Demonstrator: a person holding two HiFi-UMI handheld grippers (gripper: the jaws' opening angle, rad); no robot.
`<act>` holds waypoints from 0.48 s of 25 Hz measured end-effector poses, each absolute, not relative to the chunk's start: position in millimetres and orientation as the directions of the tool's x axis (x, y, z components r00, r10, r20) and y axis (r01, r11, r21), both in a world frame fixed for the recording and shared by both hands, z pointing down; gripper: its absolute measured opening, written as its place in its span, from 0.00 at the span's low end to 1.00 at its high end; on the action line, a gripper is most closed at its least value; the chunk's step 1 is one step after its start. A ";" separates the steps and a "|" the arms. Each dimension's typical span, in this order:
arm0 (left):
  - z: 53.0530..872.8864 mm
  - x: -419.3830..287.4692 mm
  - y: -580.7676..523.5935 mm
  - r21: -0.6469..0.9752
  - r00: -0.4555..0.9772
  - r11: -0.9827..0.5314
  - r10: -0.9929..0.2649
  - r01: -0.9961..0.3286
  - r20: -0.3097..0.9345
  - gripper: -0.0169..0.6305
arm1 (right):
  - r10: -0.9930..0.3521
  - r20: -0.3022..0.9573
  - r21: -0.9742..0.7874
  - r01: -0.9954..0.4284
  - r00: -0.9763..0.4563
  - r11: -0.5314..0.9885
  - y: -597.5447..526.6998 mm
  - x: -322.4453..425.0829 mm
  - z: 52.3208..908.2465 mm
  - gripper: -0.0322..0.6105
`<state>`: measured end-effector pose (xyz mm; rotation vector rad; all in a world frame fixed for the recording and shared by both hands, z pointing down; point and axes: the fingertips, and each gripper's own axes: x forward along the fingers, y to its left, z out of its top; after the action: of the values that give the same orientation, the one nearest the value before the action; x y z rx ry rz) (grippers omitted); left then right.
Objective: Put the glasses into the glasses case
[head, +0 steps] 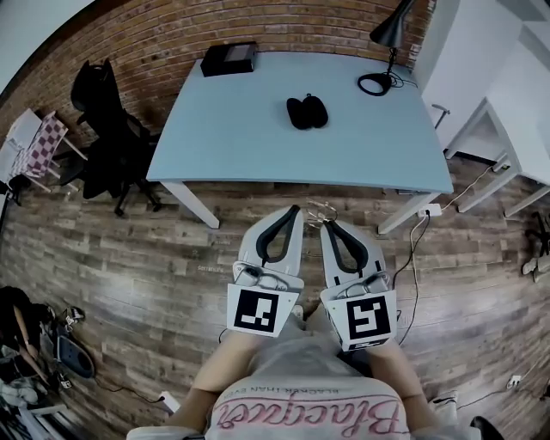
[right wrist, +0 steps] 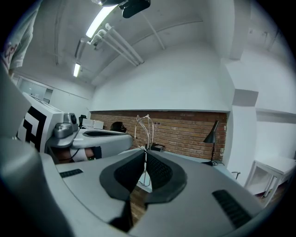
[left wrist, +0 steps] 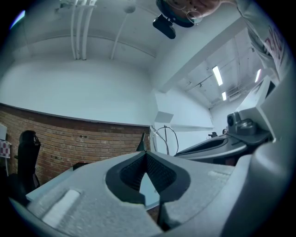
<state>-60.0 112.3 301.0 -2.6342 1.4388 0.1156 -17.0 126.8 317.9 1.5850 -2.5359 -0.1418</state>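
A person in a pink-lettered shirt stands on the wood-plank floor [head: 129, 258] before a pale blue counter [head: 232, 137], a claw in each hand, both pointing toward 12 o'clock. The right claw [head: 328, 224] is clamped on thin wire-framed glasses [head: 320, 210], which stick out past its tips over the floor, just short of the counter's near edge. The right gripper view shows the claw [right wrist: 144, 152] with its black ribbed pads pressed together on the frame and the wire loops of the glasses [right wrist: 144, 141] rising upright above them. The left claw [head: 295, 209] sits just beside it at 9 o'clock, shut tight with nothing between its pads. The left gripper view confirms this, with the claw [left wrist: 146, 153] closed tip to tip and the glasses [left wrist: 167, 136] in sight at 2 o'clock of its tips.

The black case [head: 307, 112] lies on the counter at 12 o'clock from the claws, well apart from them. It shows as two rounded halves side by side and looks open. A black desk lamp [head: 388, 39] stands at the counter's 1 o'clock corner, and a black box [head: 229, 58] at its 11 o'clock corner. A black chair [head: 107, 129] stands off the counter's 9 o'clock side, against the brick wall [head: 284, 21].
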 end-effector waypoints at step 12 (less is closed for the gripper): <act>313.6 -55.5 70.0 -0.071 0.543 -0.539 -0.832 -0.840 -0.115 0.03 | -0.903 0.088 0.144 -0.892 -0.421 0.429 82.5 -9.3 327.5 0.08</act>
<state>-55.5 70.0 313.6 -2.6548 1.4439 0.1025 -9.3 82.5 327.5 1.5981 -2.5247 -0.1121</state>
